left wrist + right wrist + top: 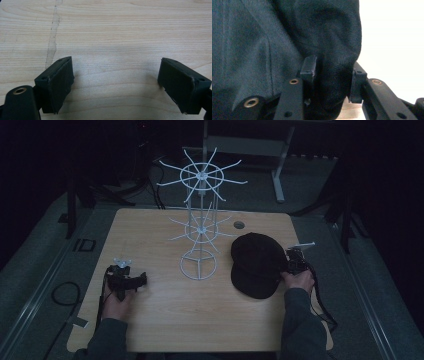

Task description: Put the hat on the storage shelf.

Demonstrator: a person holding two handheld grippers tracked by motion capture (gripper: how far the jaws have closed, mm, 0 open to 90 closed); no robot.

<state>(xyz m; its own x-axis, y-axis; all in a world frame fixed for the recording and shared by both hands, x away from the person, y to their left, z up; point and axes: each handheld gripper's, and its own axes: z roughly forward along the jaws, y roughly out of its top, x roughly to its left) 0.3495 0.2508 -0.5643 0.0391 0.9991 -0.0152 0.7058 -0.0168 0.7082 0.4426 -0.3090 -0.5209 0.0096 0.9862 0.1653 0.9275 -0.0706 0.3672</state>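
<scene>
A black cap (257, 265) lies on the right half of the wooden table (165, 320). My right gripper (288, 263) reaches into it from the right, held by a hand. In the right gripper view the two pads pinch a bulge of the cap's fabric (262, 37), and the right gripper (332, 75) is shut on it. My left gripper (140, 281) rests at the table's left side in the other hand. The left gripper view looks down on bare wood, where the left gripper (115, 75) stands wide open with nothing between its fingers.
A tall white wire rack (200, 220) with two tiers of spoked hooks stands at the table's middle, just left of the cap. A round cable hole (239, 225) sits behind the cap. Dark floor and a desk frame (277, 165) lie beyond the far edge.
</scene>
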